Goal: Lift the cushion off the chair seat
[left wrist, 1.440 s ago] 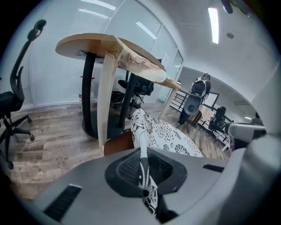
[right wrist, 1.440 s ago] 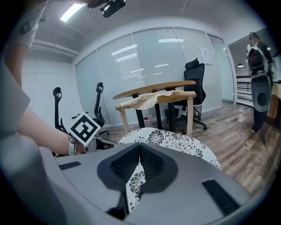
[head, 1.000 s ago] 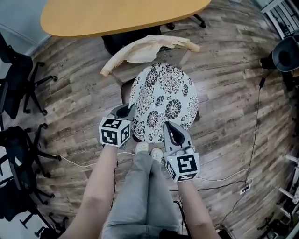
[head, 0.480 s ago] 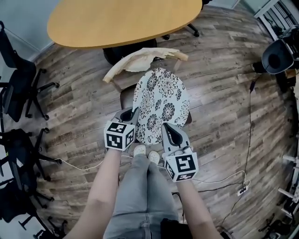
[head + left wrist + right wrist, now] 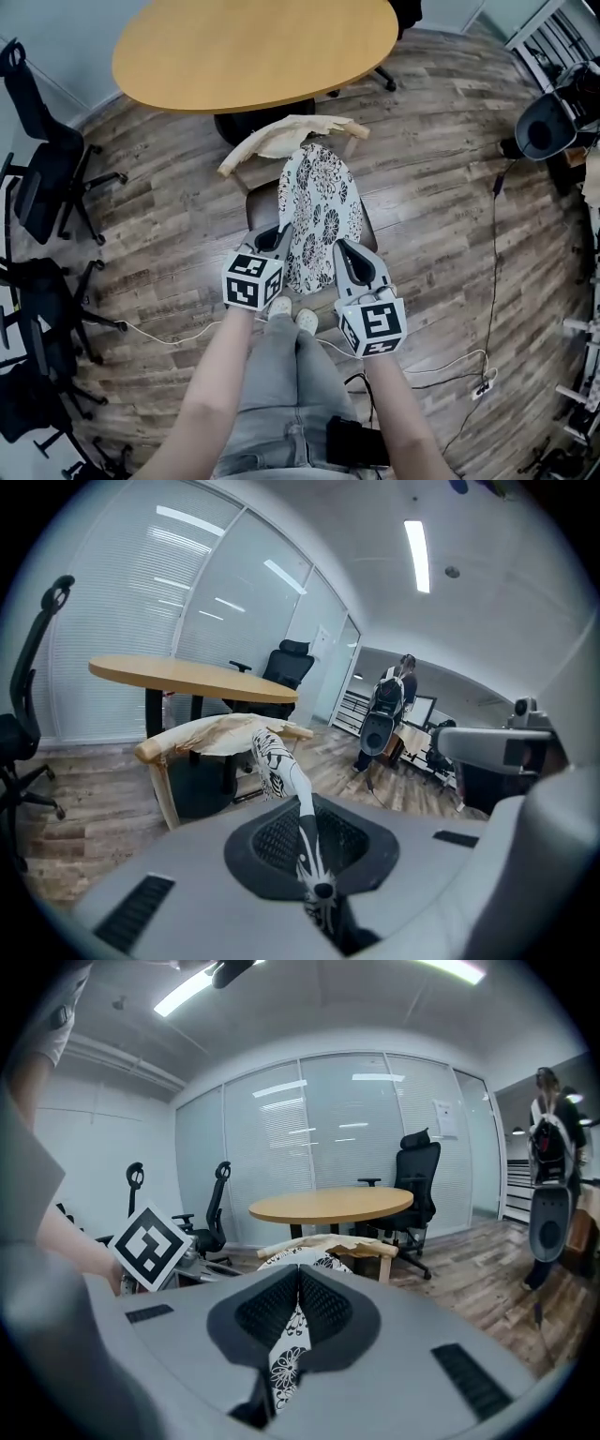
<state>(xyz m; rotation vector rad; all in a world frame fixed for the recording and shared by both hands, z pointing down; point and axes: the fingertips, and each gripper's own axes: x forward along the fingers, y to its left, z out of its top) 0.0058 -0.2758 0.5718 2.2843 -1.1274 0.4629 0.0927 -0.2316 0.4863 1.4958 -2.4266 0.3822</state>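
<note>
A round white cushion (image 5: 319, 216) with black flower print hangs tilted above the dark seat of a wooden chair (image 5: 255, 199), its near edge raised. My left gripper (image 5: 278, 239) is shut on the cushion's near left edge. My right gripper (image 5: 347, 251) is shut on its near right edge. In the left gripper view the cushion (image 5: 281, 780) runs as a thin strip out of the shut gripper (image 5: 317, 885) toward the chair back (image 5: 220, 735). In the right gripper view the cushion (image 5: 286, 1361) hangs from the shut gripper (image 5: 298, 1283).
A tan cloth lies over the chair back (image 5: 286, 136). Beyond it stands an oval wooden table (image 5: 253, 47). Black office chairs (image 5: 42, 178) line the left side. A cable (image 5: 450, 361) runs over the wooden floor at the right. A person's legs and shoes (image 5: 291, 319) are below the grippers.
Both grippers have risen with the cushion's near edge, tipping the cushion from nearly flat on the seat to steeply tilted. The seat beneath now shows.
</note>
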